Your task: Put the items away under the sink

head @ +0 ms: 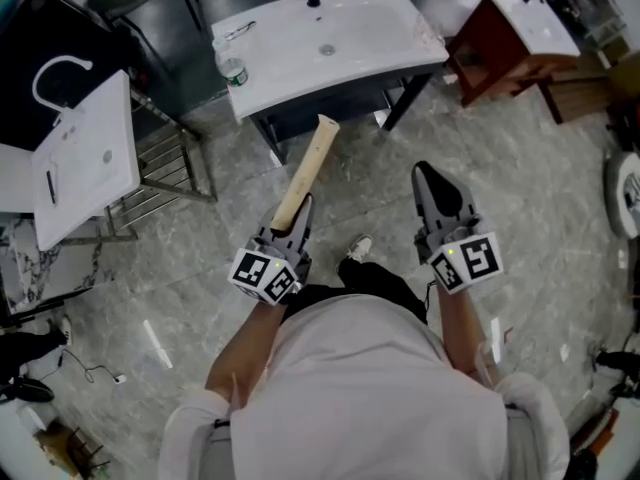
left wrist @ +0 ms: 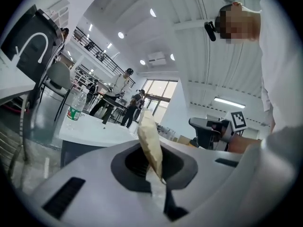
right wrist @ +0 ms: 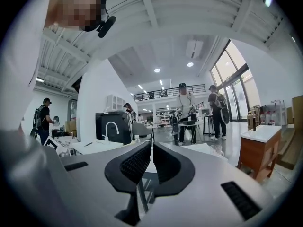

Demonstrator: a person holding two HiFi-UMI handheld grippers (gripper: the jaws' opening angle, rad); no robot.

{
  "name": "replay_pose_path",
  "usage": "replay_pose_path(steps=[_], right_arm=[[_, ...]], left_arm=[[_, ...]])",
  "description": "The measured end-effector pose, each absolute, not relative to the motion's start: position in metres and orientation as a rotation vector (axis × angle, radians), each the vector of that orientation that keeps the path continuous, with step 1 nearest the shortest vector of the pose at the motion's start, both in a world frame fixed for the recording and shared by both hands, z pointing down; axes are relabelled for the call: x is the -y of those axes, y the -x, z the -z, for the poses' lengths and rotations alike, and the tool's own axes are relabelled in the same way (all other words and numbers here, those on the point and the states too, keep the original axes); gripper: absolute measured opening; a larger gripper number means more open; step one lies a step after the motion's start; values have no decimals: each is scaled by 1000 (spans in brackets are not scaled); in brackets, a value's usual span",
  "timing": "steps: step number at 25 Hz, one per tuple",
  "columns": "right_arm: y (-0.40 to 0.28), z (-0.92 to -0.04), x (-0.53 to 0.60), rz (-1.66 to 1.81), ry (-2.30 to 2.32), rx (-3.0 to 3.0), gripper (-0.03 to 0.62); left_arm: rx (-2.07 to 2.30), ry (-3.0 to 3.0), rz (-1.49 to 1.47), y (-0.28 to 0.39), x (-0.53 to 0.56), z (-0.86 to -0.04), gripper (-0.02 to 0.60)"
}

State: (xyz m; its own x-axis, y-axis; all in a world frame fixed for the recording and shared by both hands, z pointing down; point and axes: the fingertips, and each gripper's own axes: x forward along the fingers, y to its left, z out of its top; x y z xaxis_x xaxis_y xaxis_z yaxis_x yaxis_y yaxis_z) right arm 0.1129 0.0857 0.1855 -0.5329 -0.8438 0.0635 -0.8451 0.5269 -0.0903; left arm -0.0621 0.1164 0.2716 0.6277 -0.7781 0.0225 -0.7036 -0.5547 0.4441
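left tool (head: 297, 216) clamped (loaded); right tool (head: 426, 176) closed

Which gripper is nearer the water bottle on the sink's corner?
Left. The left gripper, holding a wooden stick, is down-right of the bottle in the head view; the right gripper is farther right.
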Motion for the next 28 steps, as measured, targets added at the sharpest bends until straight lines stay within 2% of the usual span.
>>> replay_pose_path(steps=[7,17,28], right_arm=[[-147,-188,-41,-212,-1382,2804,43],[-154,-204,-4,-262,-1356,2812,43],[-136,-254,55,-233,-1418,2711,43]], left_arm=[[1310,-2398,229,34,-74,-266,2],[1348,-2388,194,30,-27,-279,2],[1233,-2427,121,47,27,-348,2]])
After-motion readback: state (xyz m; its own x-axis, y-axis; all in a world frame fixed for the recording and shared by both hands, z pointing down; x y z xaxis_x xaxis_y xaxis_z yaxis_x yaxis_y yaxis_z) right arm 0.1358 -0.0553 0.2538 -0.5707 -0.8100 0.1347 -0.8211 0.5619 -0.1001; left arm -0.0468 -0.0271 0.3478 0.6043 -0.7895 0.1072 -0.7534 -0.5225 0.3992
